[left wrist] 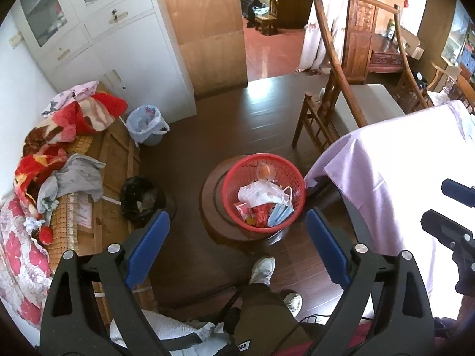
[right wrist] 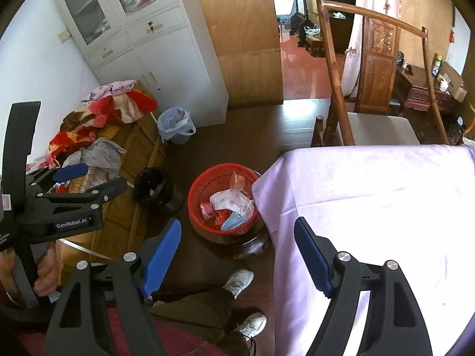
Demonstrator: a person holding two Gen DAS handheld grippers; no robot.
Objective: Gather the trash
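Both claws are hanging wide open and holding nothing. Seen from its own camera, the left gripper [left wrist: 237, 246] is spreading its blue pads [left wrist: 147, 247] well apart above the dark wooden floor [left wrist: 207, 136], with the red mesh basket [left wrist: 294, 175] framed between them and farther out. That basket is sitting on a round dark wooden stool [left wrist: 210, 195], just beside the table draped in a lilac cloth [left wrist: 386, 160]. Trash is lying inside it: a white face mask [left wrist: 258, 194], a blue face mask [left wrist: 279, 215], red wrappers [left wrist: 258, 212] and a clear plastic bag with something orange in it [left wrist: 263, 172].

From the right wrist view, the right gripper [right wrist: 237, 255] is also gaping, one finger over the floor, the other over the lilac cloth [right wrist: 371, 195]; the basket [right wrist: 204, 190] is showing beyond its left finger.

A black-lined bin [left wrist: 139, 195] is standing near the stool, against a low wooden bed piled with red blankets [left wrist: 65, 124], and a bin with a pale blue liner [left wrist: 147, 126] is standing by the white cabinet [left wrist: 130, 47]. The person's white sneaker [left wrist: 262, 270] is resting on the floor below the stool. A wooden chair [left wrist: 344, 95] is standing behind the table.
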